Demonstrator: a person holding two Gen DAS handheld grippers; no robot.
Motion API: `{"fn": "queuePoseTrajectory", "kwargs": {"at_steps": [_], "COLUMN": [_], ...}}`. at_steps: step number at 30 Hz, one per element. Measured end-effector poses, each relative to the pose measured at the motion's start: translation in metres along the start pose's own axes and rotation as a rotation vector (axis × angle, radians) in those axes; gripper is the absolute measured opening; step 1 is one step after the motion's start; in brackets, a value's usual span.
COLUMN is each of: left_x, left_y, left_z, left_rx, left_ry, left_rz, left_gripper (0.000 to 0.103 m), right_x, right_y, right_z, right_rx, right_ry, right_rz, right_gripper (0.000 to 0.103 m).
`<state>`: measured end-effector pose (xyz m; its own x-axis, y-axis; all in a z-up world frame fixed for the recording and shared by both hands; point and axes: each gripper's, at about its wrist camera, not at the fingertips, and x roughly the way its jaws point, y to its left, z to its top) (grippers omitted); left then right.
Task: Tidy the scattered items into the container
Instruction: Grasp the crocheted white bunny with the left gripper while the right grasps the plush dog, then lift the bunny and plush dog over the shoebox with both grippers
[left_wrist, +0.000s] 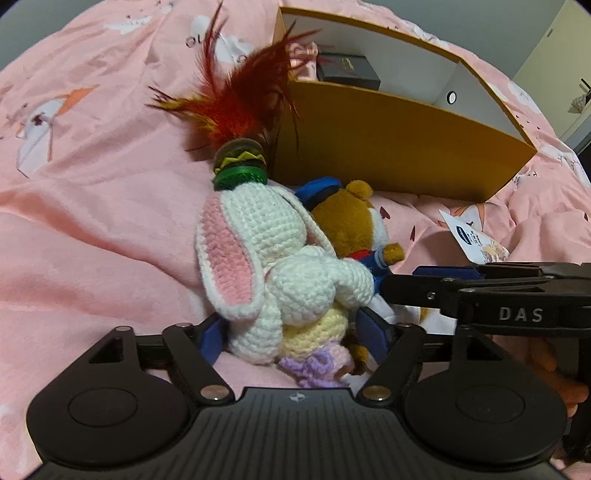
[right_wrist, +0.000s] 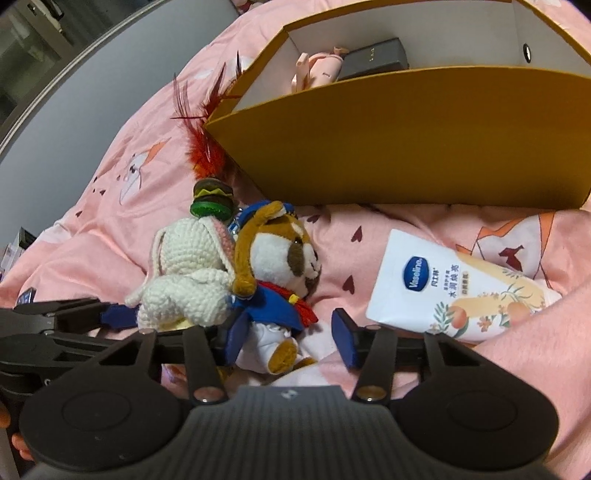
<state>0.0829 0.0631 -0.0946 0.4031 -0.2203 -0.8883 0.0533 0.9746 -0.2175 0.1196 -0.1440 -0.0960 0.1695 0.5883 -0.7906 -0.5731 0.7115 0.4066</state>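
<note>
Fingers of the left gripper (left_wrist: 291, 332) stand wide on either side of the crocheted white rabbit (left_wrist: 280, 266), not pressing it, while the right gripper (right_wrist: 291, 332) brackets the plush dog in a blue jacket (right_wrist: 280, 280), also without pinching. Both toys lie together on the pink bedsheet (left_wrist: 92, 221) beside a feather shuttlecock (left_wrist: 240, 147) and Vaseline tube (right_wrist: 454, 288). Only a dark box (left_wrist: 349, 68) and something pink sit inside the yellow cardboard box (left_wrist: 399, 147), so most tidying remains.

- "Vaseline" in white on a blue oval, printed on the white lotion tube (right_wrist: 454, 291); the Chinese lettering beside it is too small to read.
- "DAS" in grey letters on the right gripper (left_wrist: 373, 295).
</note>
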Motion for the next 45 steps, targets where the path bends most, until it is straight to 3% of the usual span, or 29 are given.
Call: {"fn": "queuePoseTrajectory", "kwargs": {"at_steps": [4, 6, 12, 23, 28, 45], "left_x": [0.017, 0.02, 0.003, -0.024, -0.031, -0.083], "left_y": [-0.003, -0.004, 0.007, 0.003, 0.003, -0.027], "left_z": [0.007, 0.007, 0.003, -0.002, -0.001, 0.001], "left_rx": [0.001, 0.014, -0.015, 0.024, 0.022, 0.115], "left_ry": [0.023, 0.026, -0.002, -0.047, -0.076, -0.238], "left_rz": [0.056, 0.076, 0.05, 0.115, 0.101, 0.067], "left_gripper": [0.088, 0.082, 0.071, 0.068, 0.067, 0.067], "right_x": [-0.002, -0.002, 0.0, 0.021, 0.032, -0.043], "right_y": [-0.01, -0.008, 0.001, 0.016, 0.018, 0.035], "right_z": [0.002, 0.001, -0.001, 0.002, 0.0, -0.001], "right_rx": [0.044, 0.029, -0.015, -0.068, -0.07, -0.107], "right_ry": [0.006, 0.007, 0.004, 0.055, 0.086, -0.107], "right_rz": [0.03, 0.024, 0.026, 0.042, 0.041, 0.019], "right_gripper": [0.052, 0.053, 0.056, 0.056, 0.044, 0.041]}}
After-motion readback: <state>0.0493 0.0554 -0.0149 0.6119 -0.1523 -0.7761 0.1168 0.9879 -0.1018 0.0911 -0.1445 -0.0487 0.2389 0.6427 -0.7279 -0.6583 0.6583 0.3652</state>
